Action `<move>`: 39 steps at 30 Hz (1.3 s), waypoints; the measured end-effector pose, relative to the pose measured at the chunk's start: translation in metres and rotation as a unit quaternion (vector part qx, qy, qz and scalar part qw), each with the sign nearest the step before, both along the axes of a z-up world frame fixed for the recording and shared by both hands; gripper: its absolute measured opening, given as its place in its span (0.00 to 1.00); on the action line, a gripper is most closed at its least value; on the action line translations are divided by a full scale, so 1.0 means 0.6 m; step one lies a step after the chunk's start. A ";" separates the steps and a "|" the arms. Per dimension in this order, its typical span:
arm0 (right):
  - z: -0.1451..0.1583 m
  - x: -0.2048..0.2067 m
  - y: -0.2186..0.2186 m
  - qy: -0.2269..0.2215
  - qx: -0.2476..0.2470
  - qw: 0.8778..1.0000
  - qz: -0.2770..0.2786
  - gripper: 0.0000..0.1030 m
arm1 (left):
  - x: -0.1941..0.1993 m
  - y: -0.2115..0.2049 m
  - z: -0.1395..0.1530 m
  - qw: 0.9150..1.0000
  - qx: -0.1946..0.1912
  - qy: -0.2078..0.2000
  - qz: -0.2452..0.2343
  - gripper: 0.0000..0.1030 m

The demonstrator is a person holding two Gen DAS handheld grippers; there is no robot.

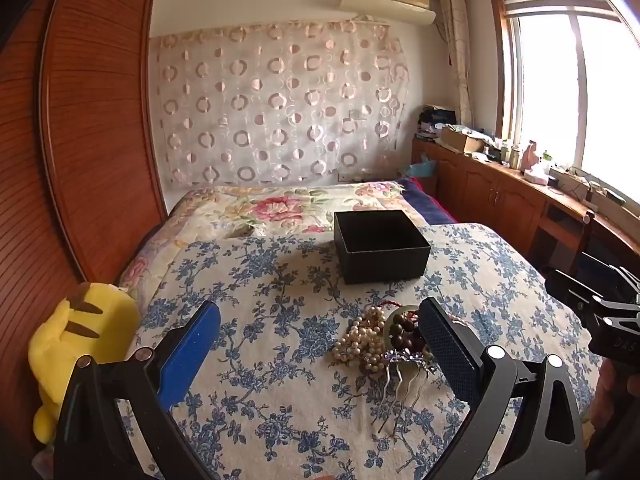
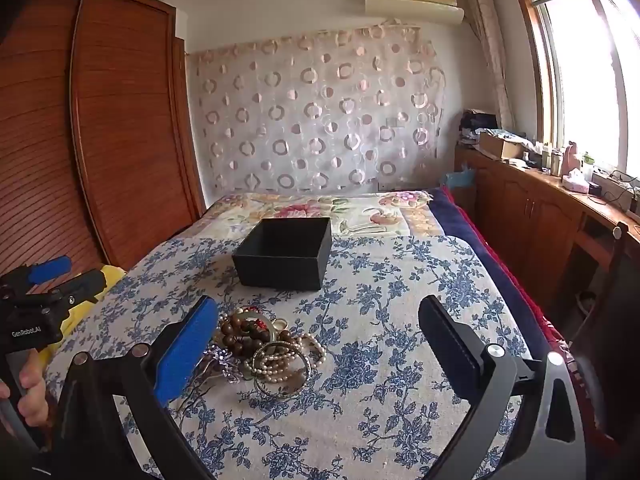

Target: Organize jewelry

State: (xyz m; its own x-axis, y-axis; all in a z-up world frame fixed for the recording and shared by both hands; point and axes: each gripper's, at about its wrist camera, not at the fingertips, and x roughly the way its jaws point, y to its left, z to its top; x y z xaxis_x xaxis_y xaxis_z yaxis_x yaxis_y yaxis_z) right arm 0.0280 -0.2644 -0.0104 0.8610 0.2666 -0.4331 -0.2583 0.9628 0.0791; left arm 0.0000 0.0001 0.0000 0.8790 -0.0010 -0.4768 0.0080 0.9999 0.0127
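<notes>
A heap of jewelry lies on the blue-flowered bedspread: a pearl necklace (image 1: 362, 340), dark wooden beads (image 1: 404, 334), a silver hair comb (image 1: 400, 388); the right wrist view also shows the beads (image 2: 244, 334), pearls (image 2: 276, 362) and a metal bangle (image 2: 280, 384). An open, empty black box (image 1: 380, 246) (image 2: 285, 253) stands behind the heap. My left gripper (image 1: 320, 356) is open above the bed, its right finger beside the heap. My right gripper (image 2: 320, 356) is open, its left finger beside the heap. Neither holds anything.
A yellow plush toy (image 1: 80, 344) lies at the bed's left edge by the wooden wardrobe (image 1: 80, 120). A wooden cabinet (image 2: 532, 208) with clutter runs under the window on the right. A floral quilt (image 1: 280, 204) covers the far bed.
</notes>
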 end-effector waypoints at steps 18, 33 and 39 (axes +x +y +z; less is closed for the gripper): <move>0.000 -0.001 -0.001 0.000 0.004 1.000 0.000 0.98 | -0.005 -0.004 0.005 1.000 0.000 0.001 -0.001 0.93; 0.004 -0.002 -0.001 -0.001 0.004 1.000 0.000 0.98 | -0.006 -0.009 0.010 1.000 0.001 -0.001 -0.001 0.93; 0.004 -0.002 -0.001 -0.001 0.004 1.000 0.000 0.98 | -0.006 -0.008 0.010 1.000 0.000 -0.002 -0.002 0.93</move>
